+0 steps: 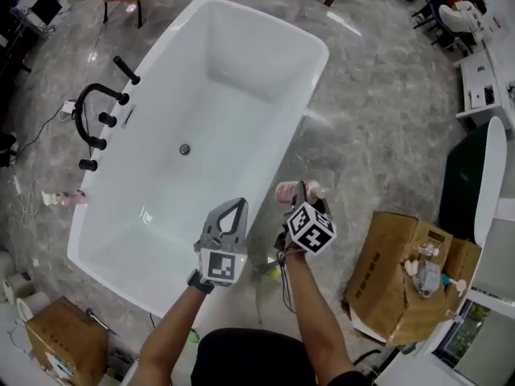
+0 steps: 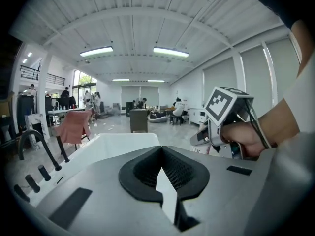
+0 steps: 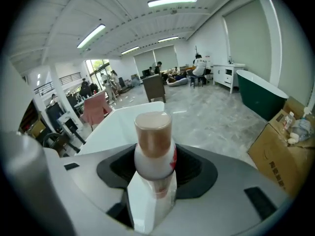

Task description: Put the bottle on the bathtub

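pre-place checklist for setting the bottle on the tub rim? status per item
1. Grip on the bottle: ok. The right gripper has its fingers shut on the bottle's body.
2. Cap on: ok, it sits in place on the bottle's neck.
3. Bathtub rim near the grippers bare: ok, nothing rests on it.
4. Left gripper out of the path: ok. It is shut, empty and beside the right one.
5. Bottle lined up over the rim: cannot tell. The head view puts it near the edge, but its height is unclear.
6. Black faucet away from the drop spot: ok, it is at the opposite side.
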`<action>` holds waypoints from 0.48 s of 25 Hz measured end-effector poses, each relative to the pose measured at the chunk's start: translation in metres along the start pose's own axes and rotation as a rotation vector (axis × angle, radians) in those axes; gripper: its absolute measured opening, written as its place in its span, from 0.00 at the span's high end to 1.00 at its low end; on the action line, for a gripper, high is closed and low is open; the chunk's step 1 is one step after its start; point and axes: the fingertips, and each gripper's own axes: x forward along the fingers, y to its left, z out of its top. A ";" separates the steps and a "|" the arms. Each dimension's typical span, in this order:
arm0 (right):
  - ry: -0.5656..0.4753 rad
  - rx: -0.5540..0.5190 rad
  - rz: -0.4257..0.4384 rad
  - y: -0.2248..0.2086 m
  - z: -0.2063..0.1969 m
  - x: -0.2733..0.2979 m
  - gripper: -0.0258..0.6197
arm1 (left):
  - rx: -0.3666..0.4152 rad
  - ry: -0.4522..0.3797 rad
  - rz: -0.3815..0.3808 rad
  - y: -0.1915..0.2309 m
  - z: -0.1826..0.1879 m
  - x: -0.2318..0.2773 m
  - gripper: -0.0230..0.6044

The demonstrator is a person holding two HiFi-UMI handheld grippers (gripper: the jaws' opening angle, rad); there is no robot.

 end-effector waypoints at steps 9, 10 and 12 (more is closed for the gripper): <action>-0.057 -0.039 -0.077 0.010 -0.008 0.088 0.63 | -0.039 0.013 -0.013 0.022 -0.047 0.053 0.94; -0.061 -0.052 -0.085 0.011 -0.008 0.095 0.63 | -0.037 0.017 -0.014 0.025 -0.053 0.057 0.94; -0.061 -0.065 -0.099 0.011 -0.011 0.107 0.63 | -0.043 0.032 -0.018 0.028 -0.064 0.060 0.94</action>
